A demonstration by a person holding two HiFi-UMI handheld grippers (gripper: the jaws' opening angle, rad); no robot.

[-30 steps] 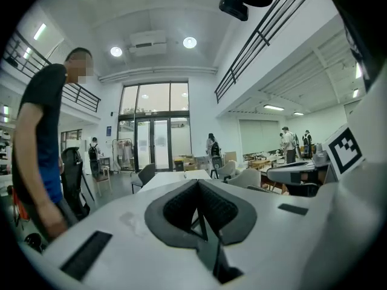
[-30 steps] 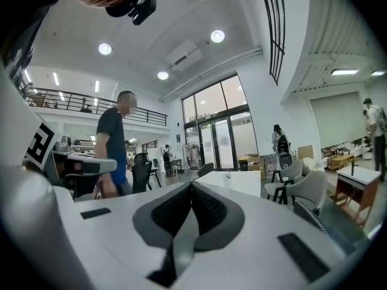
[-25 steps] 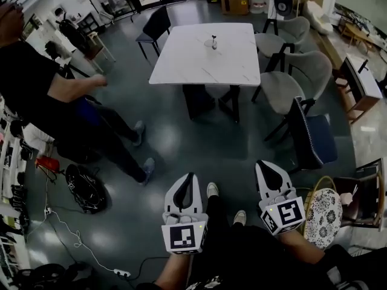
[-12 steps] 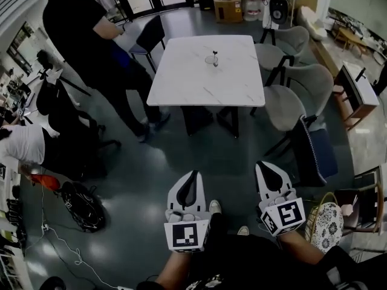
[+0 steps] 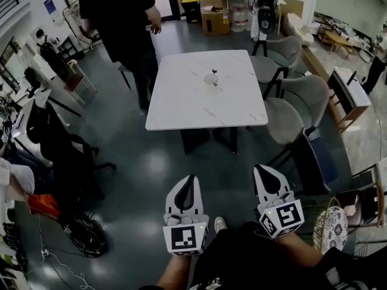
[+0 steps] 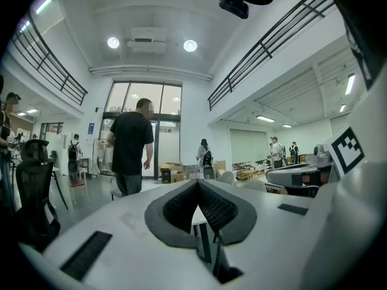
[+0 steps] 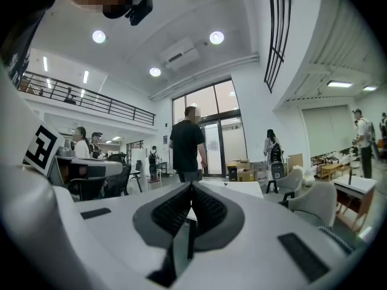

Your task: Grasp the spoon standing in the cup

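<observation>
A small clear cup (image 5: 210, 79) stands near the middle of a white table (image 5: 181, 104) ahead of me, with a dark-handled spoon (image 5: 214, 72) upright in it. Both grippers hang low in the head view, well short of the table and over the dark floor. My left gripper (image 5: 191, 179) is shut with its tips together and nothing between them. My right gripper (image 5: 262, 169) is shut and empty too. In the right gripper view the table (image 7: 233, 188) shows just past the jaws, the spoon (image 7: 225, 183) a tiny dark speck on it.
A person in black (image 5: 124, 17) stands at the table's far left corner. Grey chairs (image 5: 289, 116) and a blue one (image 5: 314, 156) line its right side. Black office chairs (image 5: 51, 141) sit at left. Boxes (image 5: 213, 11) and a speaker stand at the back.
The table has drawn nearer and lower in the head view as I move toward it. The person in black has walked from the left side round to the table's far left corner.
</observation>
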